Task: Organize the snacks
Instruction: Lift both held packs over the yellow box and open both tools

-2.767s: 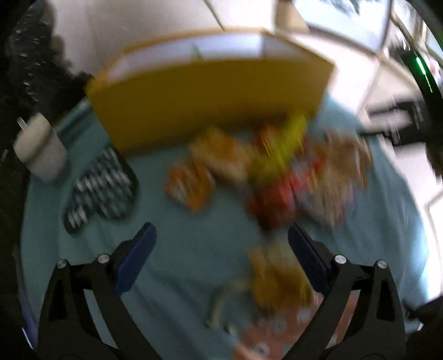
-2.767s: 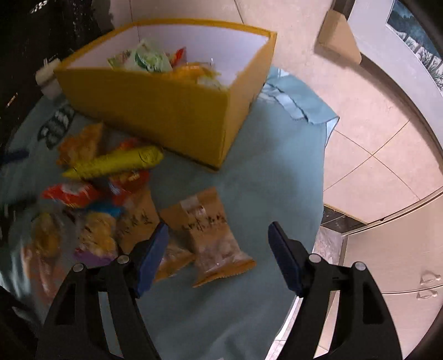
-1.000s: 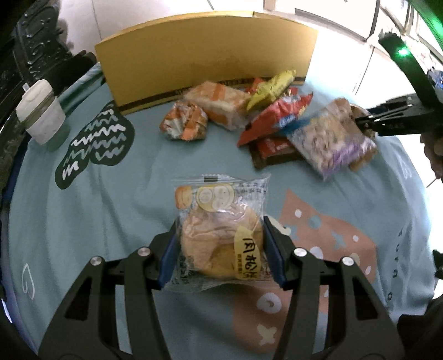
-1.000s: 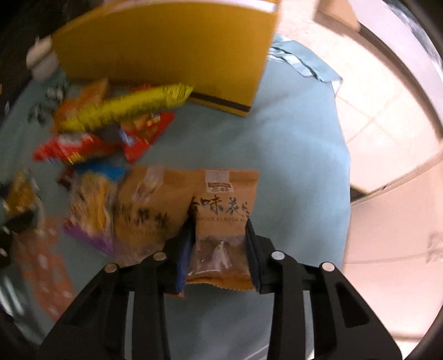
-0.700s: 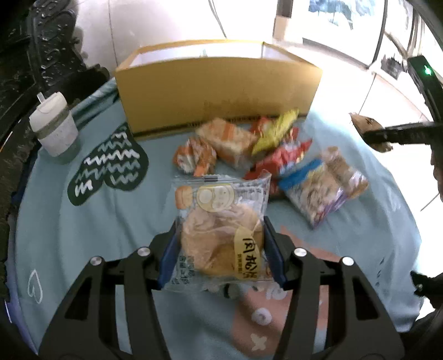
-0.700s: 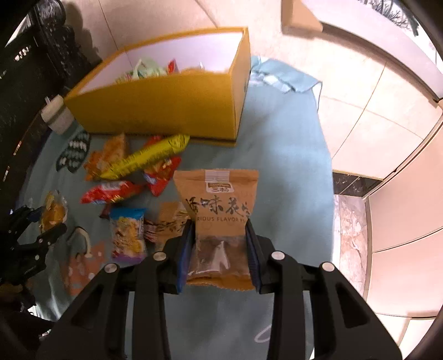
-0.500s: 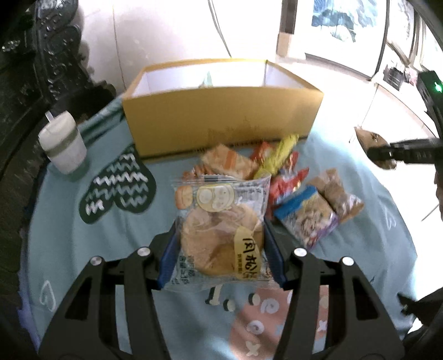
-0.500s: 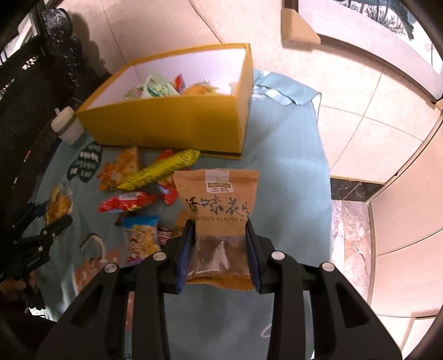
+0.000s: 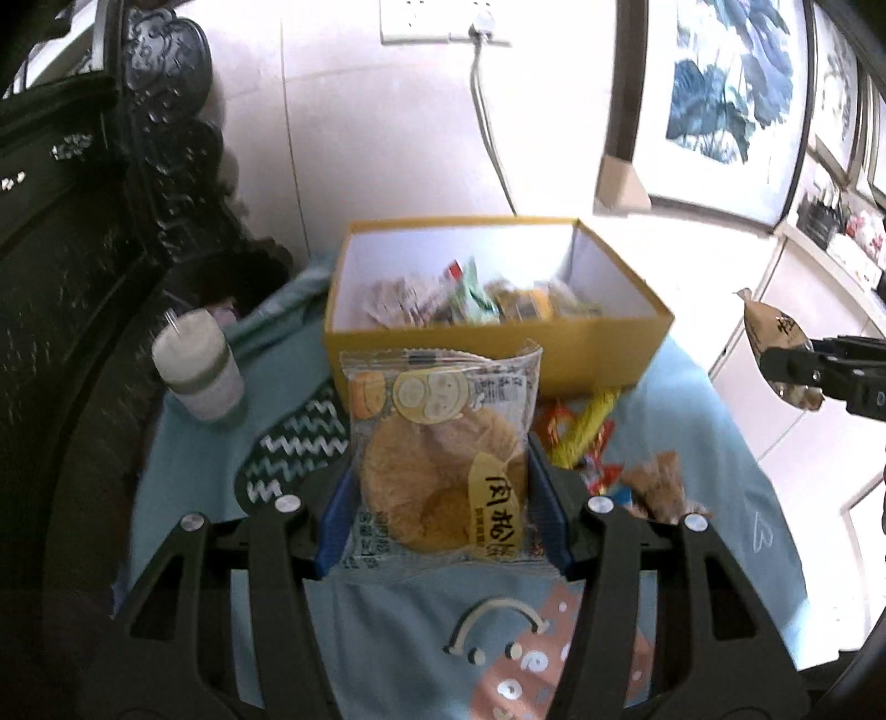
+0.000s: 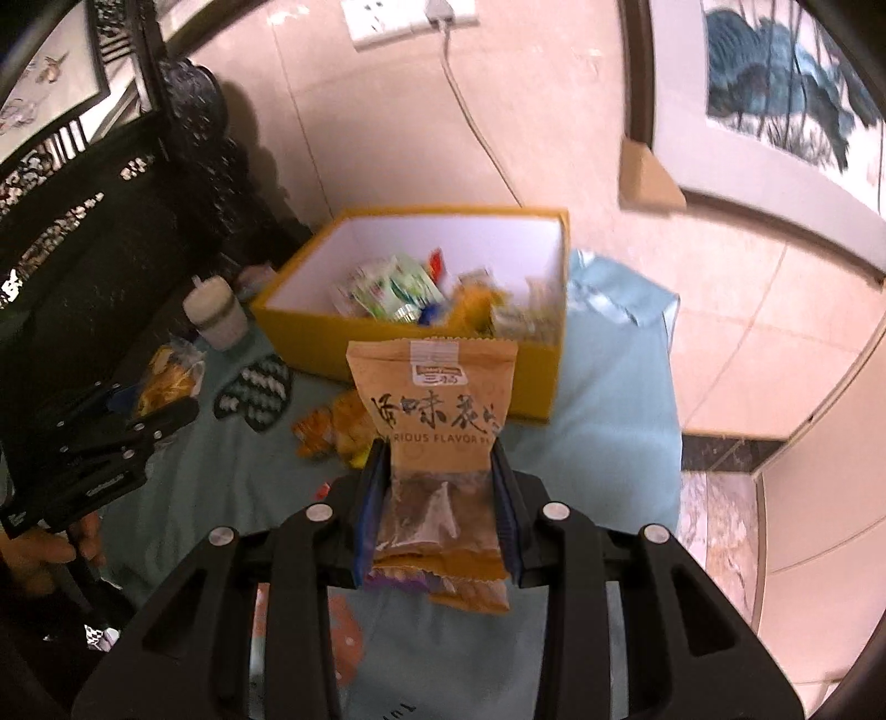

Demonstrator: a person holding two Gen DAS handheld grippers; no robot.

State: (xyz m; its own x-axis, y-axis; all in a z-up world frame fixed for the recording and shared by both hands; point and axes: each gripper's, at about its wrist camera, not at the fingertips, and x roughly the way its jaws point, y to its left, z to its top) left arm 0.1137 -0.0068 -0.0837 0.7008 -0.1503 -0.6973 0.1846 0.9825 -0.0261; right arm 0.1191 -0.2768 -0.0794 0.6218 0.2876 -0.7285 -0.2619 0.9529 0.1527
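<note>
The left hand-held gripper (image 9: 440, 493) is clamped on a clear-wrapped round pastry packet (image 9: 440, 454), held up off the surface with its blue pads pressing both sides, and the right hand-held gripper (image 10: 437, 487) grips a brown kraft snack pouch (image 10: 432, 399) by its lower half in the same way. Both packets hang in front of an open yellow box (image 9: 498, 349) with a white inside, already partly filled with mixed wrappers (image 10: 398, 288). Just before the box, loose snacks (image 9: 581, 437) lie in a small heap on the bench (image 9: 692, 399), which is covered by a pale teal cloth printed with a dark zigzag patch (image 9: 288, 454) and an orange cartoon patch (image 9: 526, 664). A white lidded cup (image 9: 199, 371) stands to the left of the box, near the cloth's edge. Beyond the bench, dark carved wooden furniture (image 9: 83, 221) fills the left side, a pale wall carries a white socket plate (image 10: 410, 16) with a cable running down, and framed blue ink paintings (image 9: 720, 83) hang at the right. The floor (image 10: 747, 332) to the right is laid with large light tiles. A person's hand (image 10: 39, 548) shows at the left edge of the right wrist view.
</note>
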